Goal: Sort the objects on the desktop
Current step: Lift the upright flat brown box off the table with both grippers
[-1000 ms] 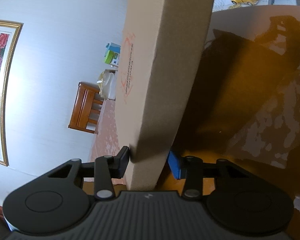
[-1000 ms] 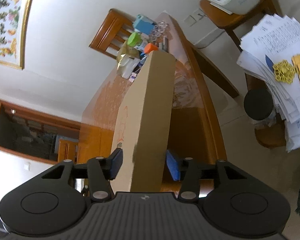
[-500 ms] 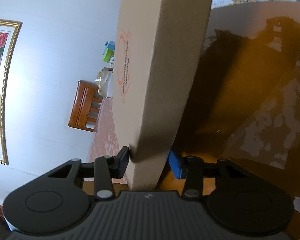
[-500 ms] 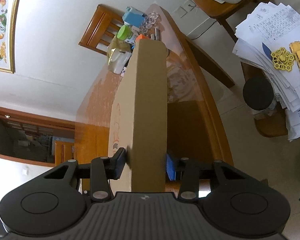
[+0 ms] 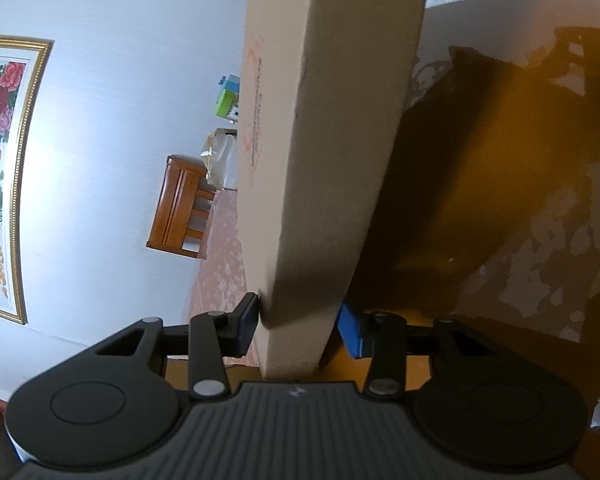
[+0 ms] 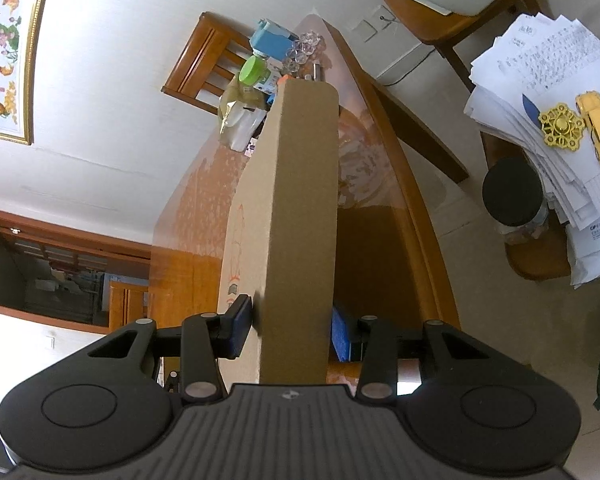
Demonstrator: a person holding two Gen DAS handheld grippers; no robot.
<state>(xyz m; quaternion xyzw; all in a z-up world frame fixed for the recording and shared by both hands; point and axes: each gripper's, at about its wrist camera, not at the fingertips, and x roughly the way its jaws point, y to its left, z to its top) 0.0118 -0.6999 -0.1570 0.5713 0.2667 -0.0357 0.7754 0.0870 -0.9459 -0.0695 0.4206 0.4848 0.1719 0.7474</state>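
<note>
Above the wooden desk [image 6: 188, 264], left tool [image 5: 298, 320] and right tool [image 6: 290, 328] each pinch one end of a flat cardboard box [image 6: 300, 216], held on edge over the clutter; carrying appears underway, and setting it down calls for both to lower together

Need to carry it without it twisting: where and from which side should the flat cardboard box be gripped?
Grip the cardboard box across its thin edge at the near end, coming in along its length, as both the left gripper and right gripper do now. Its narrow thickness fits between the pads; the broad faces are too wide.
</note>
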